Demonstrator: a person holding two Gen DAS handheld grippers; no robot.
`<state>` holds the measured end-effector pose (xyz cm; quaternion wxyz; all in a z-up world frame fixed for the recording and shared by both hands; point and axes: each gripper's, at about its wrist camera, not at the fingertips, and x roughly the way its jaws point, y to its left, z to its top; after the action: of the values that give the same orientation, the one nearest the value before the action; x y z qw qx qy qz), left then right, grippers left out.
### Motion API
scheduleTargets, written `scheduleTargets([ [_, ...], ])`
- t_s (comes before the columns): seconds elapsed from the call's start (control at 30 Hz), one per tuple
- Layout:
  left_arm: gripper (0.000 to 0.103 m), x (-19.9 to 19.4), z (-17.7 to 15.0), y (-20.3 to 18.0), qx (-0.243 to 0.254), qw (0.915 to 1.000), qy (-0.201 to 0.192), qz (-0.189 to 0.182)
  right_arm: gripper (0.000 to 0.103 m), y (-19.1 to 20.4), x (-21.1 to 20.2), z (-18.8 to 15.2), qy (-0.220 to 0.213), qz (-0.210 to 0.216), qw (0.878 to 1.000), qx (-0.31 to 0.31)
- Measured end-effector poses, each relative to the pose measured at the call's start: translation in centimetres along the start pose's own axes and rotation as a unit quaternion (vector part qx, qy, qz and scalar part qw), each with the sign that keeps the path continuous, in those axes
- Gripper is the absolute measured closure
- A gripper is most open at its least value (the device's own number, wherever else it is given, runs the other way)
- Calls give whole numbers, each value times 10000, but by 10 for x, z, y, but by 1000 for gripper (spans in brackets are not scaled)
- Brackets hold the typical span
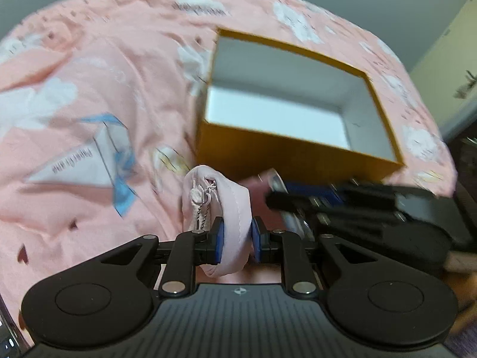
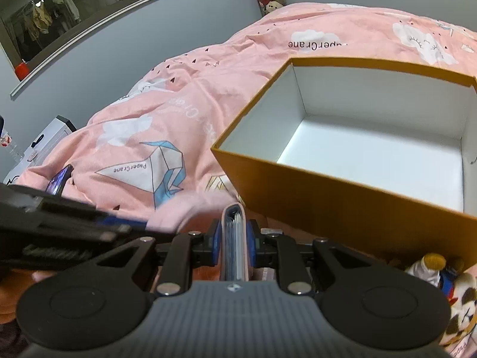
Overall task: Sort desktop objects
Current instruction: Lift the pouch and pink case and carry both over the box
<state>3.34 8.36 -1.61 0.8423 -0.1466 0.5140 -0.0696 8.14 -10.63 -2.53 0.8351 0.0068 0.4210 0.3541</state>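
- Left tongs (image 1: 236, 235): tilted down, pads clamped on pink pouch (image 1: 220, 197), just left of the box's near corner.
- Right tongs (image 2: 235, 240): angled down, gripping pink card wallet (image 2: 235, 238) before orange box (image 2: 342, 205).
- Box open, on pink bedspread (image 2: 184, 113); plush toys (image 2: 447, 292) below-right of it.

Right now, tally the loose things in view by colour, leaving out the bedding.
Pink: 2, the soft pouch and the card wallet
Orange: 1, the open box
Multicoloured: 1, the plush toy
Total: 4
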Motion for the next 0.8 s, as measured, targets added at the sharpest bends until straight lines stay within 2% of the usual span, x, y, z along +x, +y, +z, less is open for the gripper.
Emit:
scheduleTargets([
  [0.2, 81, -16, -7, 0, 113, 9972, 600, -427, 84, -2, -3, 5, -23, 93, 9999, 93],
  [0.33, 81, -3, 0, 10, -136, 9966, 724, -369, 84, 1, 4, 4, 49, 101, 9999, 41],
  [0.4, 81, 8, 4, 18, -351, 9962, 679, -414, 84, -2, 9, 1, 142, 98, 9998, 110],
  [0.47, 81, 15, 7, 25, -594, 9965, 531, -255, 84, -5, 11, -1, 193, 74, 9996, 180],
  [0.57, 80, 21, 11, 29, -732, 9971, 224, 6, 84, -9, 15, -3, 227, 100, 9993, 282],
  [0.7, 79, 23, 13, 26, -659, 9978, 77, 68, 84, -9, 19, -4, 232, 106, 9992, 292],
  [0.73, 77, 23, 12, 23, -570, 9983, 59, 108, 84, -9, 19, -4, 224, 114, 9992, 298],
  [0.8, 63, 20, 9, 17, -371, 9990, 30, 264, 83, -11, 20, -4, 226, 121, 9992, 322],
])
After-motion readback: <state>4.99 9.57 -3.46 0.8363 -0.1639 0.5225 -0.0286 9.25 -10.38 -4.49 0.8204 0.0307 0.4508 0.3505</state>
